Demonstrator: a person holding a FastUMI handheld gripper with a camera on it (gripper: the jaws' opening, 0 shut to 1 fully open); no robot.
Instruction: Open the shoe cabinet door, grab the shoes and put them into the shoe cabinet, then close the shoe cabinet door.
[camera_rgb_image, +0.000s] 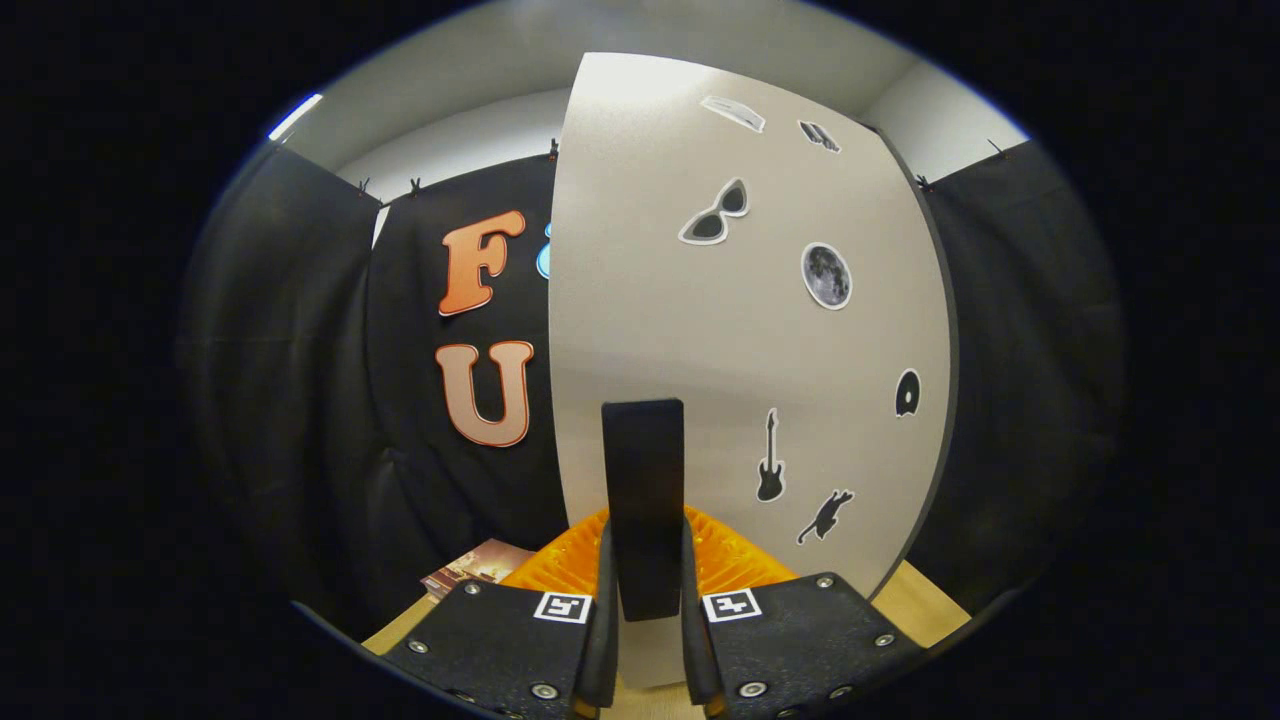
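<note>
Tool (646, 640) is clamped on the dark handle (644, 500) of the cabinet door (760, 330), at 12 o'clock btwn your fingers. Risk, imo: pull off the hinge arc and the handle slips out, door swings free.

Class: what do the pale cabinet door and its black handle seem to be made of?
Pale grey cabinet door: probably laminated board, matt, faintly speckled, with a dark edge. Black upright handle: smooth and matt, plastic or painted metal, undecidable. The gripper is closed on it.
</note>
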